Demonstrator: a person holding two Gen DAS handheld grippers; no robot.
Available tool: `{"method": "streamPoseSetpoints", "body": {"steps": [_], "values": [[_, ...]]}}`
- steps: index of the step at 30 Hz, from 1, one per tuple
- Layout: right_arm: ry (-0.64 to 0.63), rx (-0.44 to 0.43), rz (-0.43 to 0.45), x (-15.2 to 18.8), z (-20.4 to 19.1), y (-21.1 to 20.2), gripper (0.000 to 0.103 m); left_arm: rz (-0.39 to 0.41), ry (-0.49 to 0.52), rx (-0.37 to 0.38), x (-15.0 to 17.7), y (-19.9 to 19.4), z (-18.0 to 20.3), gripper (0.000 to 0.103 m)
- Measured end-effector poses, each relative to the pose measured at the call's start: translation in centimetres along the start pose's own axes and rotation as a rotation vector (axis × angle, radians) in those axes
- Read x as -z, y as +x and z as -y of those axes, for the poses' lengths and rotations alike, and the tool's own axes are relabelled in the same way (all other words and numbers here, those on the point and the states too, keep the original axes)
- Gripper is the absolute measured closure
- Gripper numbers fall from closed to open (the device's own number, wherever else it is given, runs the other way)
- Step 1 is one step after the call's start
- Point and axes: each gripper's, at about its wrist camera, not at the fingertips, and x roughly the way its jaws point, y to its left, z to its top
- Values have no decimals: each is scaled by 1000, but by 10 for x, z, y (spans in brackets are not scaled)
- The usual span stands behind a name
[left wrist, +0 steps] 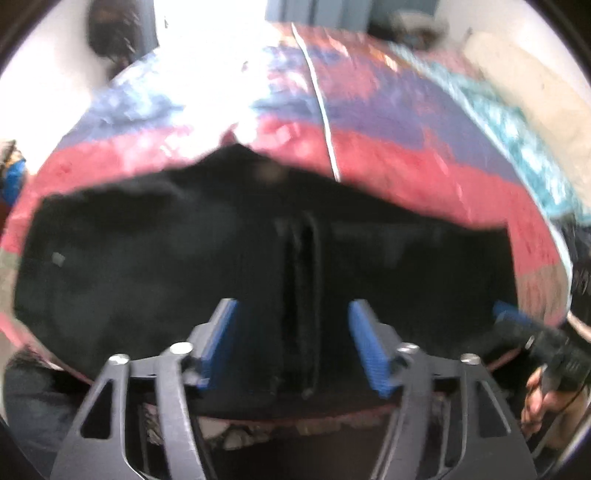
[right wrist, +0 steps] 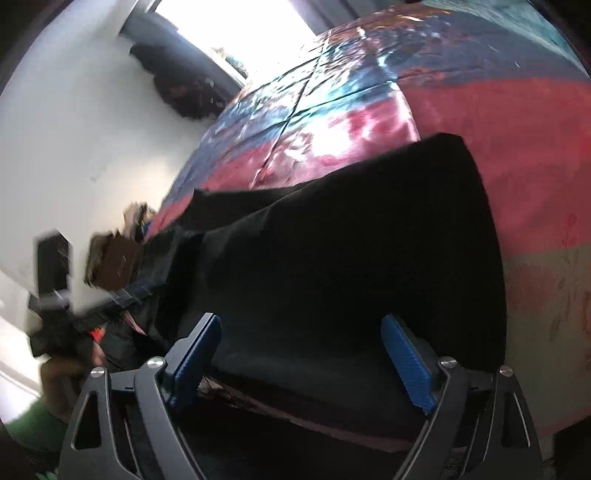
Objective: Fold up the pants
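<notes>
Black pants lie spread flat across a bed with a shiny red, blue and teal cover. A raised seam or fly runs down their middle. My left gripper is open and empty, just above the near edge of the pants, straddling that seam. In the right wrist view the pants stretch away to the left. My right gripper is open and empty over their near right end. The right gripper also shows in the left wrist view at the far right edge of the pants. The left gripper shows blurred in the right wrist view.
The bed cover extends beyond the pants on all far sides. A white wall and a bright window stand to the left. A cream pillow lies at the far right. Dark clutter sits by the window.
</notes>
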Motion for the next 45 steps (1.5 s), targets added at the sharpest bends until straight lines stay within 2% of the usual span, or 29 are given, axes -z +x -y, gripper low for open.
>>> {"method": "streamPoseSetpoints", "body": {"steps": [2,4,8,11,14,16,18,21,23,25,28,31,32,35,37,40,41,44,45], "values": [[11,-18,-2,-2,-1,-3,14,71,7,13,-9,-15,4,29],[43,-50,8,-7,2,-11,14,104,37,63,-15,-20,15,26],[99,-101,60,-40,18,-37,14,89,121,184,-24,3,48,17],[160,-130,86,-78,40,-48,14,19,162,135,-24,45,54,17],[232,-140,36,-107,66,-29,14,-63,146,78,-19,78,47,19],[296,-130,-6,-110,86,-7,14,-45,150,90,-13,75,45,18],[314,-116,-14,-108,94,8,21,-45,169,81,-10,71,48,18],[271,-89,20,-109,81,-11,21,-53,169,77,-11,65,46,18],[252,-132,46,-104,69,-33,21,-55,146,89,-11,61,39,18],[240,-177,32,-91,63,-52,21,-56,125,104,-8,55,35,18],[268,-219,-35,-48,60,-60,19,-65,118,116,3,49,32,18],[359,-173,-130,-7,76,-37,20,-70,152,84,16,49,33,15],[385,-172,-134,3,82,-32,26,-77,161,64,18,50,33,15],[413,-175,-79,3,79,-48,27,-98,124,80,18,45,25,15],[364,-171,-34,-3,66,-67,27,-83,88,101,18,35,20,15],[280,-133,-6,-8,52,-75,24,-76,65,109,21,29,17,12],[253,-105,-11,-7,49,-72,20,-88,65,99,23,32,18,12],[191,40,-102,2,44,-39,17,-139,34,56,25,41,16,12],[177,59,-110,5,42,-35,17,-139,21,56,24,39,14,12]]}}
